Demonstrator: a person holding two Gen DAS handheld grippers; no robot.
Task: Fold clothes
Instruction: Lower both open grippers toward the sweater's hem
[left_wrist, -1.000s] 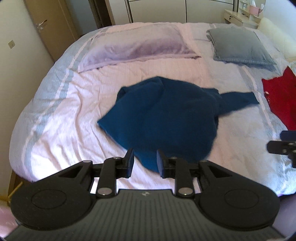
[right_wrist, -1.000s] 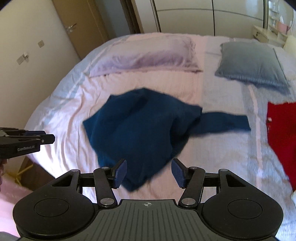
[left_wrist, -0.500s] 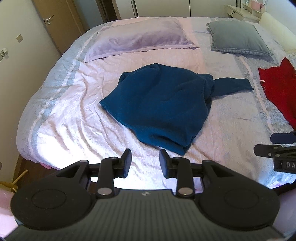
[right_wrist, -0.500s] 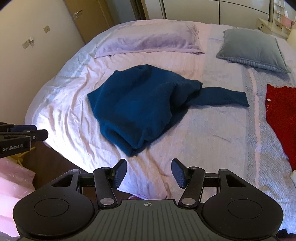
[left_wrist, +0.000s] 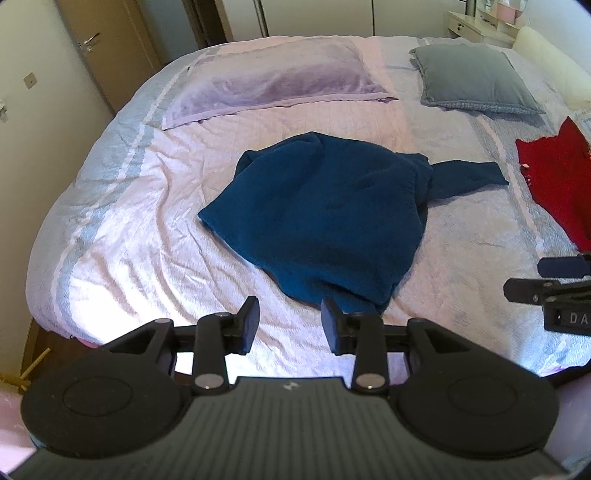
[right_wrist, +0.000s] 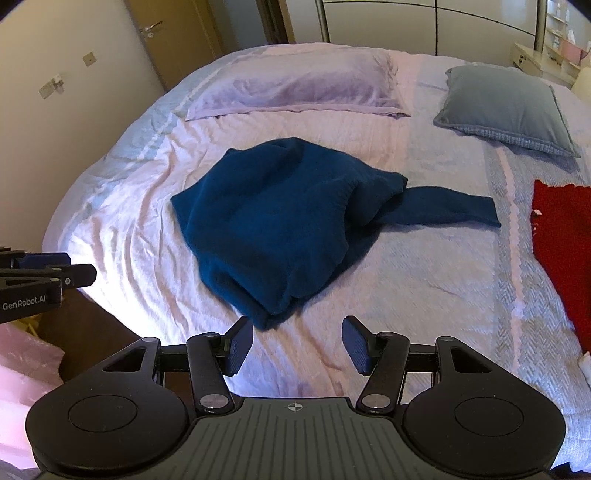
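A dark blue sweater (left_wrist: 325, 214) (right_wrist: 280, 225) lies crumpled in the middle of the bed, one sleeve (right_wrist: 447, 208) stretched out to the right. My left gripper (left_wrist: 290, 325) hovers just in front of the sweater's near corner; its jaws are opening and nothing is between them. My right gripper (right_wrist: 297, 343) stands open with nothing between its fingers, just short of the same near corner. Each gripper shows at the edge of the other's view: the right one (left_wrist: 554, 284) and the left one (right_wrist: 44, 277).
The bed (left_wrist: 140, 258) has a pale pink and grey quilted cover. A lilac pillow (left_wrist: 273, 85) and a grey cushion (left_wrist: 476, 85) lie at the far side. A red garment (left_wrist: 557, 177) (right_wrist: 565, 251) lies at the right. A wooden door (right_wrist: 166, 37) stands at the back left.
Both grippers have drawn back from the sweater toward the near edge of the bed. The sweater now lies farther off. The left jaws have widened a little.
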